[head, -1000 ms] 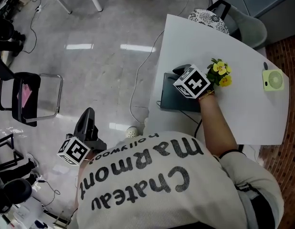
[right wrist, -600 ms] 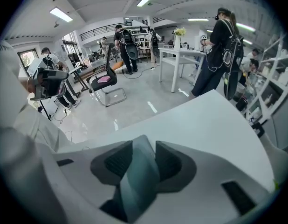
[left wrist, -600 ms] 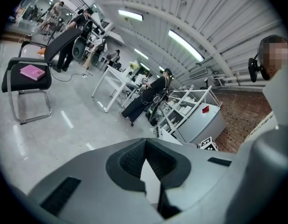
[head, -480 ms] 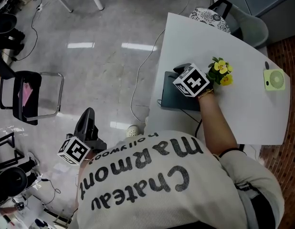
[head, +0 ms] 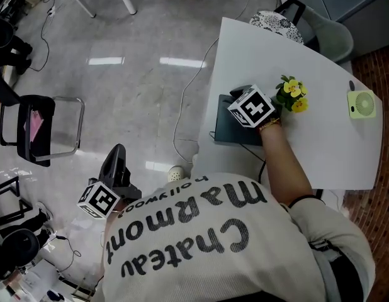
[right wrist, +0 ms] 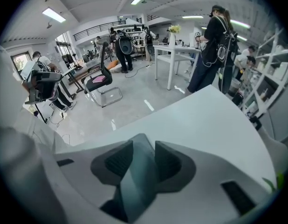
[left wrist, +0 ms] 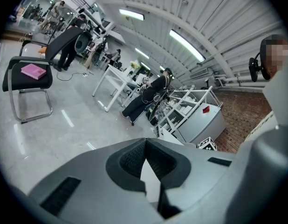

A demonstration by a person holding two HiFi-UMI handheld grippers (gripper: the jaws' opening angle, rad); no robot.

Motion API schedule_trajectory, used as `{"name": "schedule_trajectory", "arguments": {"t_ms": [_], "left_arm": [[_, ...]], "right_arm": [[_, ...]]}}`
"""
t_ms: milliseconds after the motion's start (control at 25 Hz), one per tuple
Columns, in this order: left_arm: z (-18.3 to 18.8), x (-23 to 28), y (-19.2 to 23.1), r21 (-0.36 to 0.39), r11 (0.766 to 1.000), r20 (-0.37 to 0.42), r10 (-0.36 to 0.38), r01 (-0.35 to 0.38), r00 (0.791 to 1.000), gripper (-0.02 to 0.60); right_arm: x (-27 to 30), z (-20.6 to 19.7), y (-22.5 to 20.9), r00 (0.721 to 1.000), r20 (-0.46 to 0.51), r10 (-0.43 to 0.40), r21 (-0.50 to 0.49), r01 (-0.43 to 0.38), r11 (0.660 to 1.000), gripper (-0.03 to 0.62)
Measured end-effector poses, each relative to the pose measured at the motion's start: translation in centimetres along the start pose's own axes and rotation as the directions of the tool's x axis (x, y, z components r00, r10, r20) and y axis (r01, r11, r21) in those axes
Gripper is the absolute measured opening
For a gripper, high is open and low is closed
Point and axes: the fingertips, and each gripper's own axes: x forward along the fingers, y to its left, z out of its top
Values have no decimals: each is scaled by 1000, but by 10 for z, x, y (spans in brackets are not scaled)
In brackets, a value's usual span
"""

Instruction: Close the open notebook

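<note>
A dark teal notebook lies near the left edge of the white table. My right gripper points steeply down onto it, with its marker cube on top. In the right gripper view the jaws are shut on the notebook's teal cover, which stands up between the pads. My left gripper hangs off to the left over the floor, far from the table. Its fingertips meet with nothing between them.
A small pot of yellow flowers stands just right of the notebook, and a pale green fan sits at the table's right edge. On the floor to the left stands a black chair with a pink book on it. A cable runs over the floor beside the table.
</note>
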Motion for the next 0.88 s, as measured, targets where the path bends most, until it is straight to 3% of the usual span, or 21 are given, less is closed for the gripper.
{"name": "schedule_trajectory", "arguments": {"t_ms": [560, 760, 880], "left_arm": [[-3, -1, 8, -5, 997, -25, -82, 82, 996, 0], [9, -11, 17, 5, 996, 3, -86, 86, 996, 0], [17, -20, 22, 20, 996, 16, -86, 86, 996, 0]], "right_arm": [[-3, 2, 1, 990, 18, -137, 78, 135, 988, 144], [-12, 3, 1, 957, 80, -279, 120, 269, 956, 156], [-25, 8, 4, 936, 117, -331, 177, 308, 935, 149]]}}
